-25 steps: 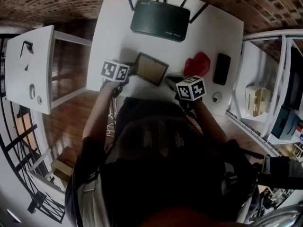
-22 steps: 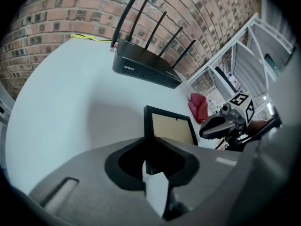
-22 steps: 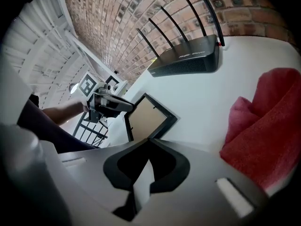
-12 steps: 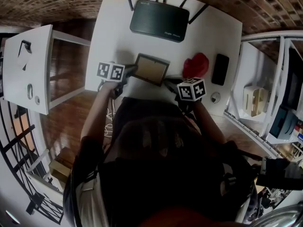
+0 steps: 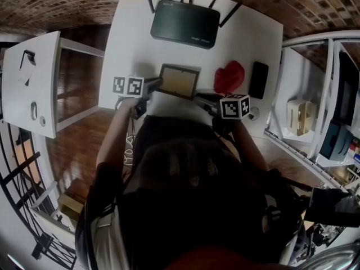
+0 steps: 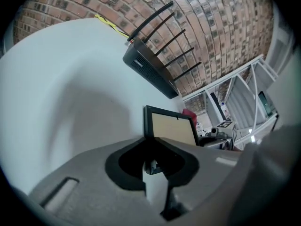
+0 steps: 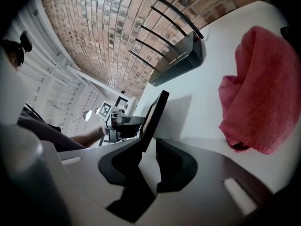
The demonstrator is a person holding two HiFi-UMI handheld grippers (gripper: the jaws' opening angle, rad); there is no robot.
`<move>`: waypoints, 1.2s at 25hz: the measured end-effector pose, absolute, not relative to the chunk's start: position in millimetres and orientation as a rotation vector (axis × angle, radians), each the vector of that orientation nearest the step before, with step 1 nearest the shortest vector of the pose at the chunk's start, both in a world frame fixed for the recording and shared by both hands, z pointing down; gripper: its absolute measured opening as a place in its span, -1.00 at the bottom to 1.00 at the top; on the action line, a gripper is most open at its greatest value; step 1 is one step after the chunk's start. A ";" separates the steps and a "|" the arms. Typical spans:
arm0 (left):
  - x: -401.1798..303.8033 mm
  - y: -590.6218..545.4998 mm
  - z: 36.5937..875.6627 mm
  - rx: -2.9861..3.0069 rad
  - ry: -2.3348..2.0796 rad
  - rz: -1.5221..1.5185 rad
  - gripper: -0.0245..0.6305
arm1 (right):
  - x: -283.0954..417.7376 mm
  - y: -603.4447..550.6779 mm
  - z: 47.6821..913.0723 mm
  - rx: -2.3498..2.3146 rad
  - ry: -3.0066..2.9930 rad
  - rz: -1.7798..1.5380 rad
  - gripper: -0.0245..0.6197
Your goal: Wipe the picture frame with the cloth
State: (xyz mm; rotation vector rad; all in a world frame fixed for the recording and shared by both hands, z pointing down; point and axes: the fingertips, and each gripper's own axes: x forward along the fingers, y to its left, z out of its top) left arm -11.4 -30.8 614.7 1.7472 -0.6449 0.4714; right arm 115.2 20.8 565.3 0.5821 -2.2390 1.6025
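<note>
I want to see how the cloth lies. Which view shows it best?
The right gripper view: the red cloth fills its right side, crumpled on the table. The head view shows it small, beside the picture frame. The left gripper view shows only a sliver behind the frame.

The head view looks steeply down from above the person onto the white worktop (image 5: 135, 44). The left gripper view sits low and close to the picture frame (image 5: 179, 81), facing its front, with the router (image 5: 184, 24) beyond. The right gripper view – equally low – meets the frame edge-on from the opposite side, with the cloth (image 5: 229, 76) near. All three share frame, router and cloth.
</note>
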 end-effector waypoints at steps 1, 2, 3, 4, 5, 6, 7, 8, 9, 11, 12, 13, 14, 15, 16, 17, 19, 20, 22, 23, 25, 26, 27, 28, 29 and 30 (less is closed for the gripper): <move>-10.4 -30.5 614.7 1.744 -0.647 0.467 -0.75 | 114.0 20.7 562.4 0.572 -2.250 1.629 -0.64; -10.0 -30.5 614.8 1.741 -0.651 0.463 -0.76 | 113.6 19.4 559.8 0.575 -2.263 1.648 -0.64; -9.9 -30.6 615.0 1.736 -0.655 0.458 -0.76 | 113.8 17.4 557.8 0.586 -2.276 1.661 -0.64; -10.2 -30.9 615.1 1.731 -0.658 0.451 -0.76 | 114.2 15.7 557.2 0.598 -2.284 1.667 -0.63; -10.5 -31.3 615.1 1.728 -0.660 0.446 -0.76 | 114.8 14.7 557.8 0.607 -2.286 1.667 -0.60; -10.6 -31.4 615.0 1.728 -0.662 0.444 -0.76 | 115.6 14.4 559.0 0.610 -2.283 1.661 -0.57; -10.4 -31.3 615.1 1.729 -0.663 0.446 -0.76 | 116.1 14.7 560.0 0.608 -2.280 1.655 -0.54; -9.9 -31.1 615.2 1.730 -0.661 0.448 -0.76 | 116.3 15.3 559.8 0.599 -2.281 1.655 -0.52; -9.0 -30.7 615.4 1.730 -0.657 0.449 -0.76 | 115.8 15.9 557.9 0.584 -2.290 1.667 -0.47; -7.1 -29.9 615.8 1.731 -0.647 0.449 -0.76 | 111.5 17.1 549.8 0.536 -2.317 1.744 -0.34; -6.6 -29.5 615.6 1.734 -0.645 0.450 -0.76 | 108.6 18.0 546.4 0.515 -2.322 1.792 -0.26; -6.4 -29.2 615.3 1.737 -0.647 0.453 -0.76 | 106.5 18.5 545.5 0.509 -2.317 1.815 -0.25; -6.4 -29.0 614.9 1.739 -0.648 0.455 -0.76 | 106.1 18.1 548.1 0.523 -2.305 1.800 -0.25; -6.3 -29.0 614.3 1.740 -0.650 0.455 -0.76 | 107.9 16.5 553.9 0.551 -2.290 1.755 -0.27; -6.0 -29.2 613.9 1.741 -0.649 0.454 -0.76 | 111.0 14.6 561.2 0.580 -2.270 1.710 -0.32; -5.2 -29.3 613.7 1.743 -0.645 0.455 -0.76 | 113.4 13.2 567.5 0.601 -2.249 1.691 -0.35; -2.5 -28.2 614.0 1.747 -0.629 0.463 -0.76 | 114.7 12.7 573.0 0.622 -2.223 1.716 -0.29; -1.5 -27.6 614.2 1.748 -0.623 0.468 -0.76 | 114.9 13.1 574.4 0.630 -2.216 1.723 -0.27; -0.7 -27.3 614.0 1.752 -0.619 0.475 -0.76 | 112.8 16.3 577.7 0.618 -2.207 1.716 -0.27; -0.1 -27.2 613.9 1.756 -0.620 0.479 -0.76 | 110.1 18.3 578.3 0.599 -2.206 1.716 -0.26; 2.2 -26.8 613.9 1.759 -0.619 0.481 -0.76 | 104.7 18.6 577.0 0.583 -2.213 1.721 -0.40; 2.9 -26.8 614.0 1.756 -0.620 0.478 -0.76 | 102.9 16.7 575.5 0.592 -2.218 1.725 -0.57; 2.8 -27.1 614.1 1.751 -0.622 0.473 -0.76 | 101.5 14.0 573.2 0.604 -2.224 1.737 -0.56; 2.2 -27.2 614.1 1.747 -0.625 0.468 -0.76 | 100.5 11.4 570.1 0.613 -2.230 1.757 -0.57; 1.9 -27.2 613.9 1.745 -0.624 0.465 -0.76 | 100.1 9.1 566.7 0.618 -2.234 1.780 -0.59; 2.3 -27.1 613.1 1.751 -0.621 0.464 -0.76 | 100.5 7.5 564.0 0.623 -2.236 1.799 -0.60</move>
